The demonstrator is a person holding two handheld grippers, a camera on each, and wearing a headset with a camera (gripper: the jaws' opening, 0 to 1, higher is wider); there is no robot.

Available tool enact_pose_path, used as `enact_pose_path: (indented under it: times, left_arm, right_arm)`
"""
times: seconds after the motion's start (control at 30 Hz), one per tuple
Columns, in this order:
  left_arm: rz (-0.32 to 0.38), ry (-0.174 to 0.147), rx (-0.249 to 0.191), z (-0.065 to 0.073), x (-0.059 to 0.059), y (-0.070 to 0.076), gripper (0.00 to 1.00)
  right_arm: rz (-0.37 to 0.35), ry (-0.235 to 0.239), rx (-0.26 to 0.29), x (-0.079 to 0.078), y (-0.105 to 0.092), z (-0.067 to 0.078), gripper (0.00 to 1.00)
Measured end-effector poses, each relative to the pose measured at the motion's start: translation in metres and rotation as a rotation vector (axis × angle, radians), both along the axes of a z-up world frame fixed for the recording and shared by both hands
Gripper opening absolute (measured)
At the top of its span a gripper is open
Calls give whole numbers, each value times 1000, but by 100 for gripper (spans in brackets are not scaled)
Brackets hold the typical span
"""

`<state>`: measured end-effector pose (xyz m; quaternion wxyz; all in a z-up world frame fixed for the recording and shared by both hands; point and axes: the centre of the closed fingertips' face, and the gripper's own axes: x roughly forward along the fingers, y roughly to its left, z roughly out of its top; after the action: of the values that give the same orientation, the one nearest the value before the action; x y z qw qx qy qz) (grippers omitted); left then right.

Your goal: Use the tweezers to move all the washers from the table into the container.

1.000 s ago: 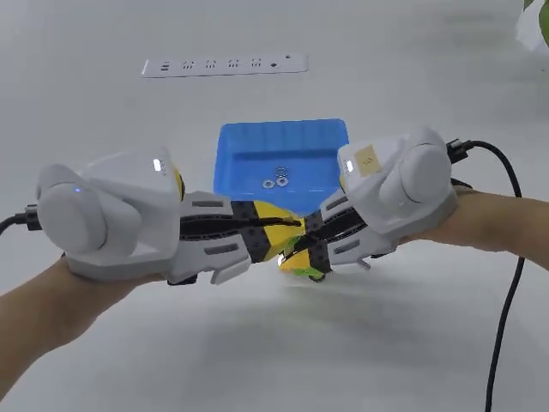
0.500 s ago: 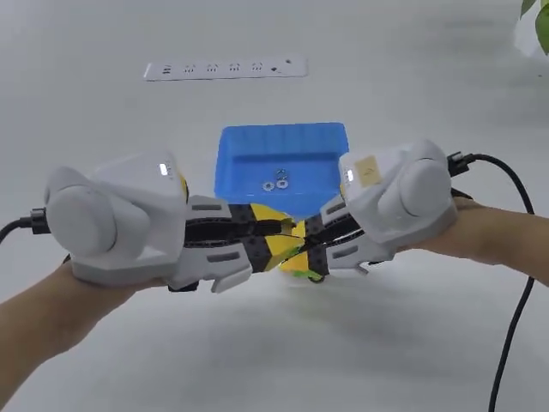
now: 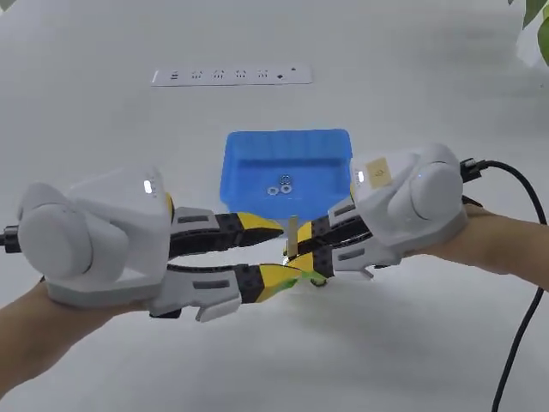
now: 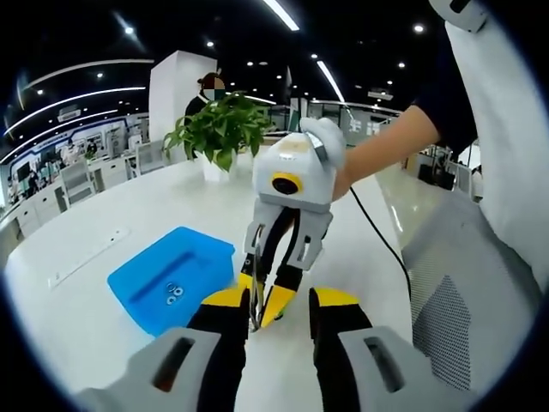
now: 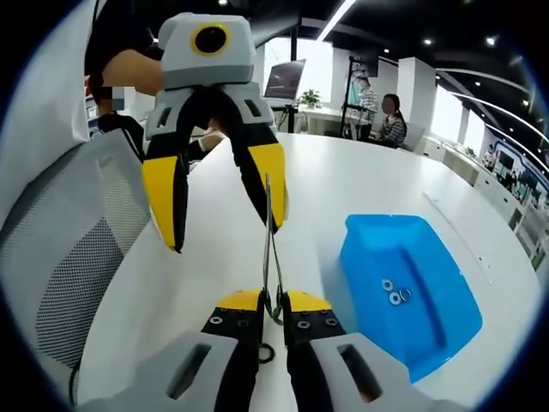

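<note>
Three washers (image 5: 395, 294) sit in the container (image 5: 433, 253) beyond the right claw (image 5: 273, 302), which pinches tweezers (image 5: 268, 240), tips indistinct; left claw (image 4: 281, 299) wide.

washers (image 3: 273, 190) 3 | container (image 3: 257, 163) 1 | tweezers (image 5: 268, 245) 1 | power strip (image 3: 232, 75) 1

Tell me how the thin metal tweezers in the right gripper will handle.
The thin metal tweezers look slim, so probably light and springy. The right gripper pinches them near one end, so they may pivot or slip if nudged.

Left tongs (image 4: 279, 300) spread, right tongs (image 5: 273, 302) pinched.
</note>
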<state>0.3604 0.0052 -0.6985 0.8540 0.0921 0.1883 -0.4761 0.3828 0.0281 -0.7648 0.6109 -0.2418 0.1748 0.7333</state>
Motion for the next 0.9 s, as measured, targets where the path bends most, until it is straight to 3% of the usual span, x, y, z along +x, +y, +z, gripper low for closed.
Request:
enact_pose_path:
  times: [0.2, 0.3, 0.43, 0.63, 0.73, 0.9]
  left_arm:
    - [58, 6, -13, 5, -8, 13, 44]
    - [146, -39, -10, 14, -4, 24, 54]
    - [210, -32, -40, 21, -9, 34, 70]
    - [211, -13, -22, 16, -27, 38, 76]
    - [211, -23, -6, 13, -34, 40, 76]
    - [250, -11, -49, 13, -39, 46, 79]
  right_arm:
    - [-6, -10, 10, -4, 0, 10, 9]
    - [-8, -15, 15, -7, -1, 15, 9]
    - [-7, -23, 22, -11, -1, 25, 9]
    - [-12, -36, 37, -11, 0, 41, 9]
    - [-16, -44, 40, -10, 0, 47, 9]
    - [-39, -56, 55, -5, 1, 57, 9]
